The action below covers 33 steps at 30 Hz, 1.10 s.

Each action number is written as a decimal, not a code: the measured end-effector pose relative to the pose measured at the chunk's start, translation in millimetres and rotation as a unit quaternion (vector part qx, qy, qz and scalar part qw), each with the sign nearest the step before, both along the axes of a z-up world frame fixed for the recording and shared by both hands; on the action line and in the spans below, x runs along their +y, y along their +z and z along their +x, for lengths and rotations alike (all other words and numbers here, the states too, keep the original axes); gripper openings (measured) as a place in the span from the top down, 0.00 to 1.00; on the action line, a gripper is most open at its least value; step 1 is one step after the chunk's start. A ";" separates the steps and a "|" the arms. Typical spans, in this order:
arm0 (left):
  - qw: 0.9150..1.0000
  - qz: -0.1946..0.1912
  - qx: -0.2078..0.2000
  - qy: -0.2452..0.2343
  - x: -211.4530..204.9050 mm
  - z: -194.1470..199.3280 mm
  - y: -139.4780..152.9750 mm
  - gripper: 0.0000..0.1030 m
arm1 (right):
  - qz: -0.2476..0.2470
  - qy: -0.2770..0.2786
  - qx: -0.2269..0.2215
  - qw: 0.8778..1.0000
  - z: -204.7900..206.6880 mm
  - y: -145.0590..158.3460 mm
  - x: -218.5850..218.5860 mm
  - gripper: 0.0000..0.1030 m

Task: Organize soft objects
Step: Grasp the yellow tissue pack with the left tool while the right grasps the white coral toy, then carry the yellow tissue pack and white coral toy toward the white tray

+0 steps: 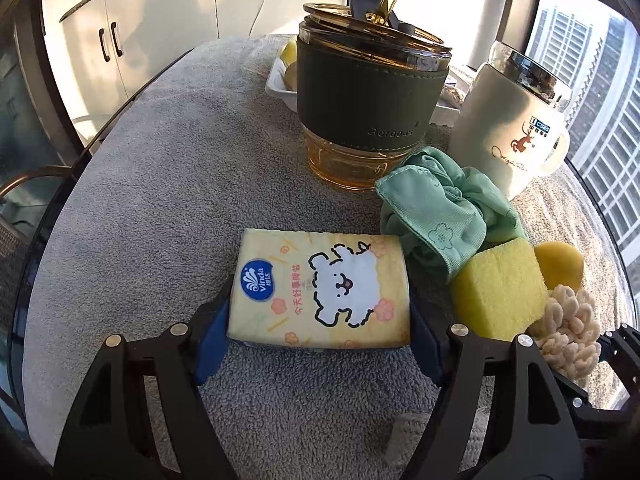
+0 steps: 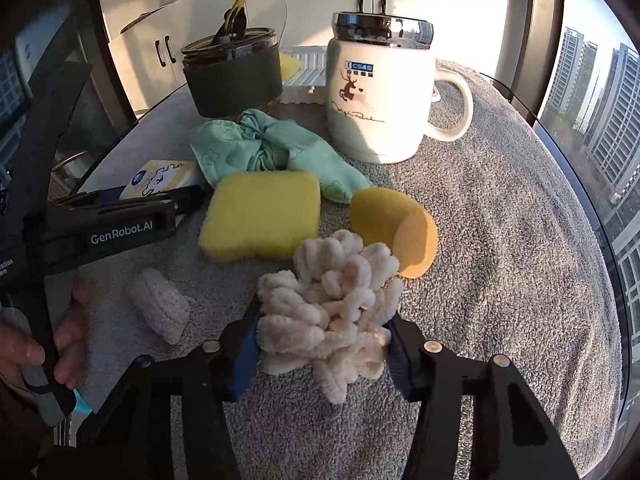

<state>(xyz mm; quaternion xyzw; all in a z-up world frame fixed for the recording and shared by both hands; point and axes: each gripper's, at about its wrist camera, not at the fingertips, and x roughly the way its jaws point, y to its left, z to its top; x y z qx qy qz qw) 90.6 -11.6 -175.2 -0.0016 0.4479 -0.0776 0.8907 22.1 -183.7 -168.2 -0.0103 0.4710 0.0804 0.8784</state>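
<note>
A yellow tissue pack [image 1: 320, 288] with a white cartoon animal lies on the grey towel [image 1: 160, 184], and my left gripper [image 1: 320, 304] is shut on it, a blue pad pressing each short side. My right gripper [image 2: 324, 316] is shut on a cream chenille bundle [image 2: 332, 300], which also shows at the right edge [image 1: 568, 328] of the left wrist view. Beyond it lie a yellow rectangular sponge [image 2: 260, 216], a round orange-yellow sponge [image 2: 392, 228] and a crumpled green cloth [image 2: 272, 144]. A small pink knitted roll [image 2: 160, 304] rests to the left.
An amber glass tumbler [image 1: 368, 92] in a dark green sleeve and a white lidded deer mug [image 2: 376, 100] stand at the back. A white tray [image 1: 280, 80] sits behind the tumbler. The round table's edge curves close on the right. A hand [image 2: 24, 352] holds the left gripper's handle.
</note>
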 end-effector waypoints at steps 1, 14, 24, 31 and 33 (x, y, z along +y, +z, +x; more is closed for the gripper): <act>1.000 -0.004 -0.003 0.001 1.6 -1.1 1.1 0.29 | 0.003 -0.001 0.000 1.000 -1.1 0.6 -1.0 0.51; 0.999 -0.007 -0.042 0.003 12.7 -20.2 27.9 0.29 | 0.018 0.001 -0.025 1.000 -25.7 32.5 -10.0 0.61; 0.998 0.000 -0.060 0.017 26.5 -33.6 40.1 0.29 | -0.013 -0.033 -0.049 0.998 -35.3 56.5 -33.1 0.61; 0.997 0.005 -0.063 0.038 41.1 -27.3 41.7 0.29 | -0.026 -0.064 -0.053 0.996 -29.0 59.5 -55.5 0.61; 0.997 0.005 -0.062 0.044 45.0 -23.9 42.2 0.29 | -0.029 -0.072 -0.053 0.996 -25.6 58.9 -61.8 0.61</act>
